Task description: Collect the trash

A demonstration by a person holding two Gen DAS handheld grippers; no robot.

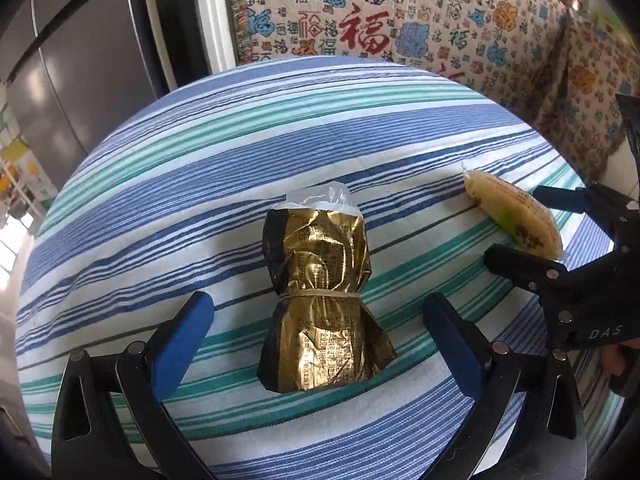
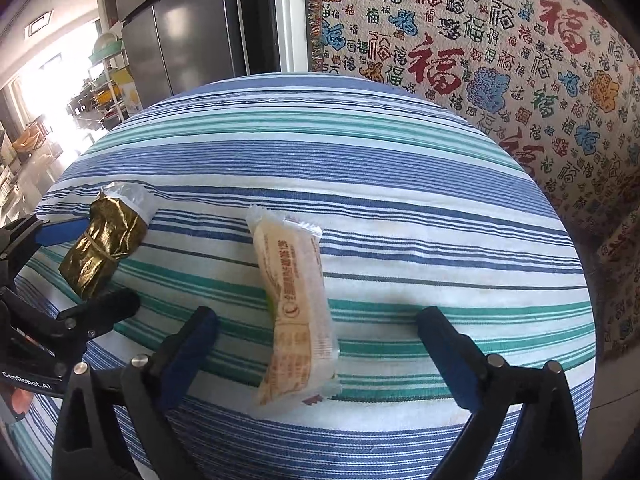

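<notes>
A crumpled gold foil bag (image 1: 320,300), cinched by a rubber band, lies on the striped tablecloth (image 1: 240,152). My left gripper (image 1: 316,312) stands open around it, its blue pads clear of the foil on both sides. A pale yellow snack wrapper (image 2: 298,304) lies lengthwise on the cloth between the wide-open fingers of my right gripper (image 2: 318,320), untouched. In the left wrist view the same wrapper (image 1: 516,216) shows at right, with the right gripper (image 1: 520,224) straddling it. The right wrist view catches the gold bag (image 2: 104,246) at left inside the left gripper (image 2: 96,264).
The round table's cloth (image 2: 360,160) drops away at its edges. A patterned fabric with red and blue characters (image 2: 500,60) covers furniture behind and to the right. A dark refrigerator (image 2: 184,28) stands at the back left, beside shelves of kitchenware (image 2: 108,84).
</notes>
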